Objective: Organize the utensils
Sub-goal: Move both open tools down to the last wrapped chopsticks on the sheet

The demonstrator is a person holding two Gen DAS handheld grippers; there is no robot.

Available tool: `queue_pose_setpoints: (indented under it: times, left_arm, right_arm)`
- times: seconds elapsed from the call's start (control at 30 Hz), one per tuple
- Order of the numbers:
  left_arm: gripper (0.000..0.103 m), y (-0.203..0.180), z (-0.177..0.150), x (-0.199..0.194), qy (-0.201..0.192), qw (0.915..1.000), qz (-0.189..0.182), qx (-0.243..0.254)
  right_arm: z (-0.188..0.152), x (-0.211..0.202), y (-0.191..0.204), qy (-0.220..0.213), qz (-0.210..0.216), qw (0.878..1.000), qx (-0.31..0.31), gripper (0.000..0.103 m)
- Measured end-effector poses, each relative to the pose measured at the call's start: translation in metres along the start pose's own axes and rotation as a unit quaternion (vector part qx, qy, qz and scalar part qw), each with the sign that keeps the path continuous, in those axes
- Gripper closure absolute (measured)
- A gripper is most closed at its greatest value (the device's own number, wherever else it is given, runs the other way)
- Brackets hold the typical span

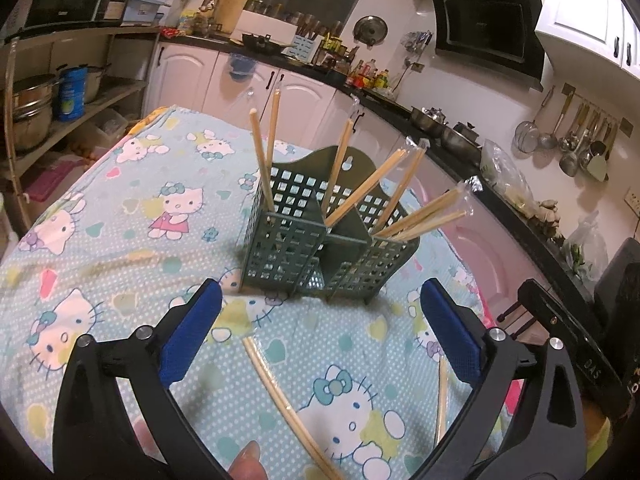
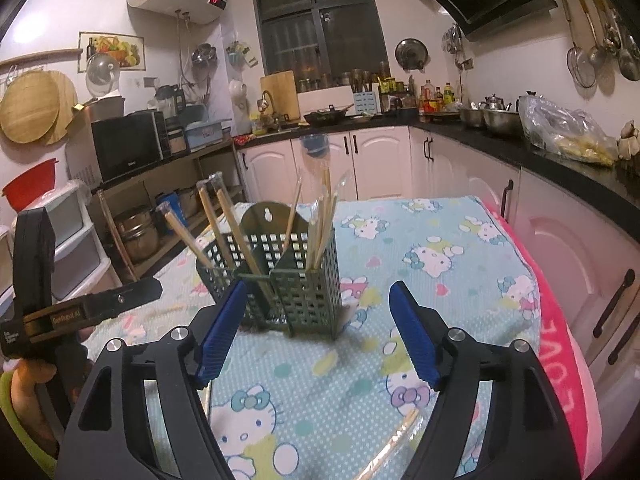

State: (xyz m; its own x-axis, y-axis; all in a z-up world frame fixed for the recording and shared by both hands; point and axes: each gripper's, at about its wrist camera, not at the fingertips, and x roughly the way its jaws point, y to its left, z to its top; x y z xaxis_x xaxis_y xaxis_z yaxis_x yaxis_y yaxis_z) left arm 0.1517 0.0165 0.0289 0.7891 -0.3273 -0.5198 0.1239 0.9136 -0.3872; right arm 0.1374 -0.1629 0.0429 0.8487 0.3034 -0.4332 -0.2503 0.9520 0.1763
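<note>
We look along both grippers at a green slotted caddy standing on a table covered with a pale blue cartoon-cat cloth. In the left wrist view the caddy sits at the centre of the frame, just above the left gripper, whose blue pads are spread wide with nothing between them but cloth. Wrapped wooden chopsticks stand tilted in the caddy's compartments: two in the left one, several leaning right from the middle and right ones. Below the caddy, in the lower middle of that frame, a loose pair of chopsticks lies on the cloth between the gripper's arms, and another loose stick lies just inside the right finger. A fingertip shows at the bottom edge. In the right wrist view the caddy stands at mid-frame, just above the right gripper, whose blue pads also stand apart, gripping nothing; the left pad overlaps the caddy's lower left corner in the picture, though we cannot tell whether it touches. A wrapped pair lies on the cloth in the lower middle, between this gripper's arms. At the left edge of that frame the other gripper's black body is seen, held by a hand.
</note>
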Motion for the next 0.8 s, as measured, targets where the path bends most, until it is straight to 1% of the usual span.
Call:
queue_pose_setpoints:
  times: [0.2, 0.43, 0.7, 0.8]
  left_arm:
    - [0.012, 0.003, -0.011, -0.001, 0.010, 0.9999, 0.007, 0.001]
    - [0.012, 0.008, -0.026, 0.003, 0.030, 0.9994, 0.016, -0.003]
    - [0.012, 0.011, -0.049, 0.013, 0.066, 0.9976, 0.020, 0.001]
    - [0.012, 0.016, -0.059, 0.017, 0.083, 0.9963, 0.024, 0.003]
  right_arm:
    - [-0.017, -0.002, -0.002, 0.026, 0.003, 1.000, 0.004, 0.028]
    - [-0.036, 0.001, -0.006, 0.054, 0.004, 0.998, 0.006, 0.027]
    - [-0.056, 0.000, -0.011, 0.081, 0.008, 0.997, 0.004, 0.027]
    - [-0.064, -0.001, -0.012, 0.092, 0.001, 0.996, -0.003, 0.027]
